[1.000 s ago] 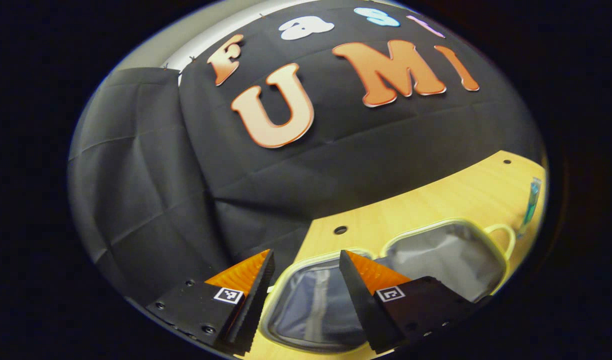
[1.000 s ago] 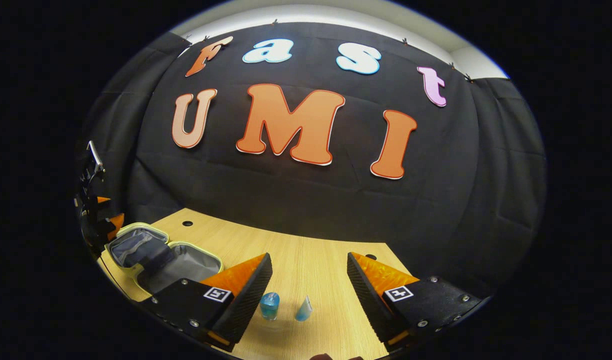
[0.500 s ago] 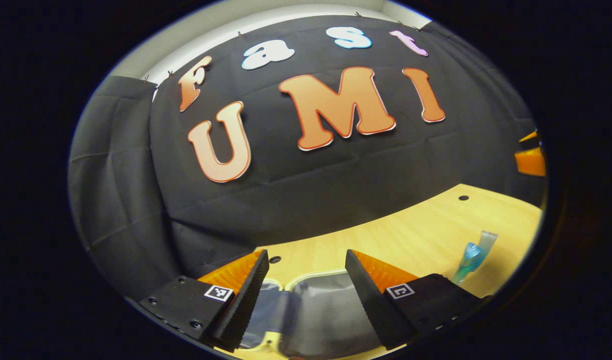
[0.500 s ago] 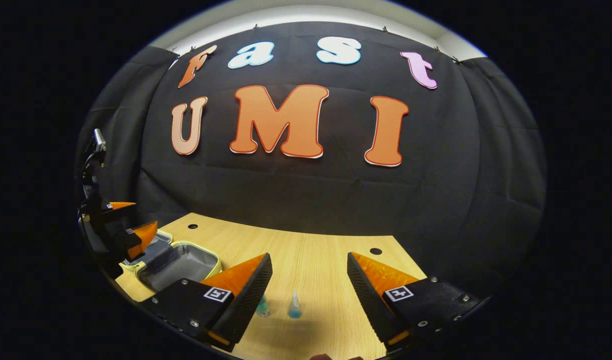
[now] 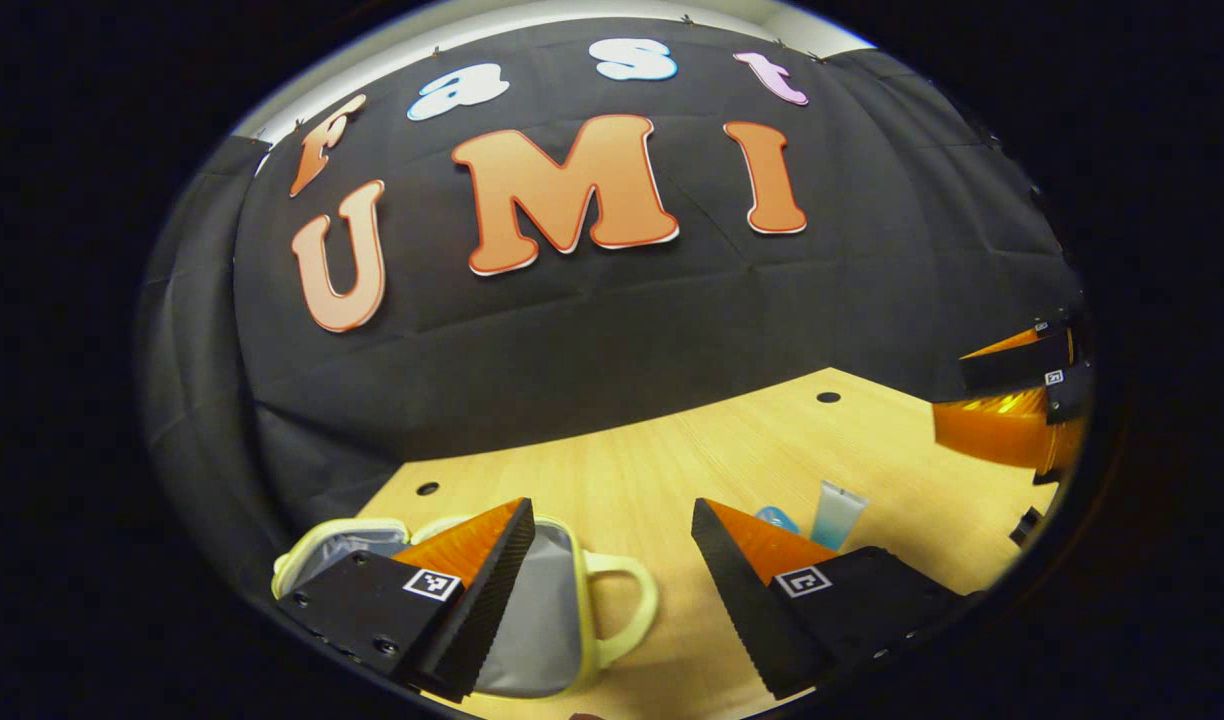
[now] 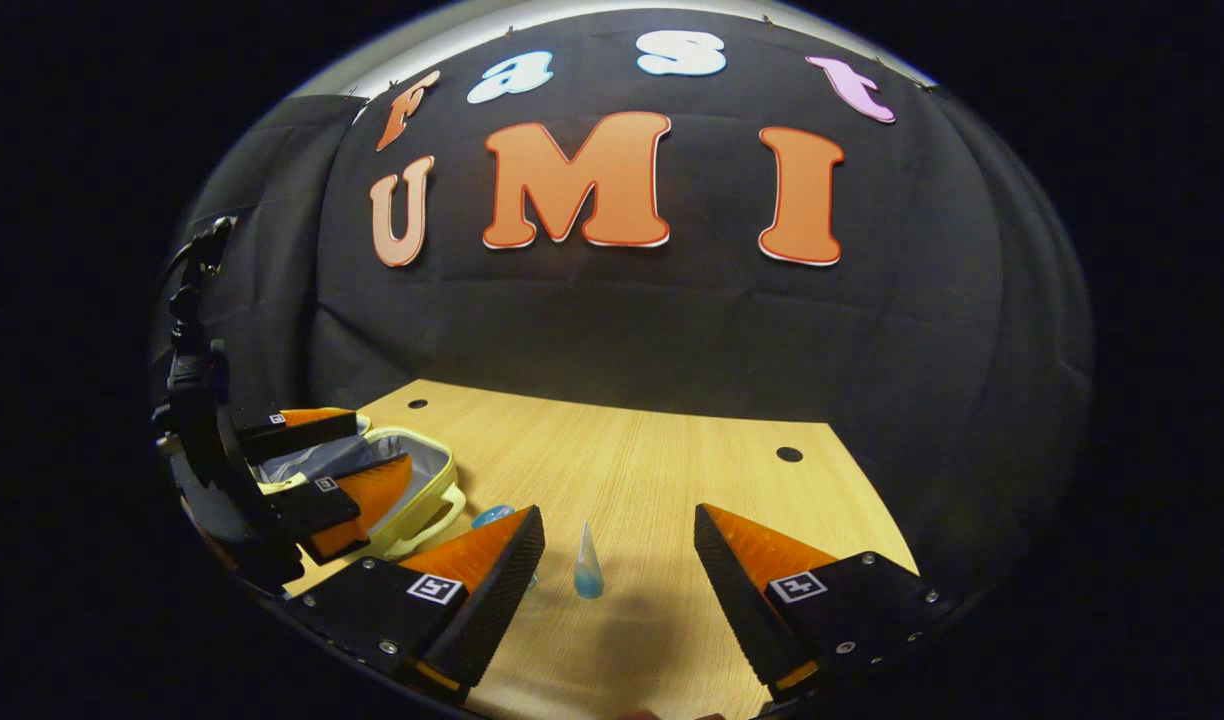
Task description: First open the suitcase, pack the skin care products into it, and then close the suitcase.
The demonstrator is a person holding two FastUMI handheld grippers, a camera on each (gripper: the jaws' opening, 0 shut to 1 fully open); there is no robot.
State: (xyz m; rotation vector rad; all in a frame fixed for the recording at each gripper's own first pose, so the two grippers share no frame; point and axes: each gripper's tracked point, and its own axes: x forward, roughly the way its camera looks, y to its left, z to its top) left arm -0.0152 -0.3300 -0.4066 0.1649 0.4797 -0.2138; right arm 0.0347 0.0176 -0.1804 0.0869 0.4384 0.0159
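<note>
A small suitcase [image 5: 550, 625] with a pale yellow rim, a loop handle and grey lining lies open on the wooden table, low and left in the left gripper view. My left gripper [image 5: 609, 505] is open and holds nothing. In the right gripper view the left gripper [image 6: 377, 445] hovers over the suitcase [image 6: 440, 487]. A translucent blue tube [image 6: 587, 572] stands between the fingertips of my open right gripper [image 6: 617, 512], a little beyond them. A round blue bottle [image 6: 492, 516] sits half hidden behind one finger. Both the tube [image 5: 835, 512] and the bottle [image 5: 775, 518] also appear in the left gripper view.
The light wooden table [image 6: 672, 465] has small round holes [image 6: 789, 454] near its far edge, where the black cloth wall rises. In the left gripper view the right gripper [image 5: 1007, 395] hangs open at the far right, above the table.
The left gripper view has swung right: the case slid to the lower left and the tube and bottle came in. In the right gripper view the tube now stands between the fingertips.
</note>
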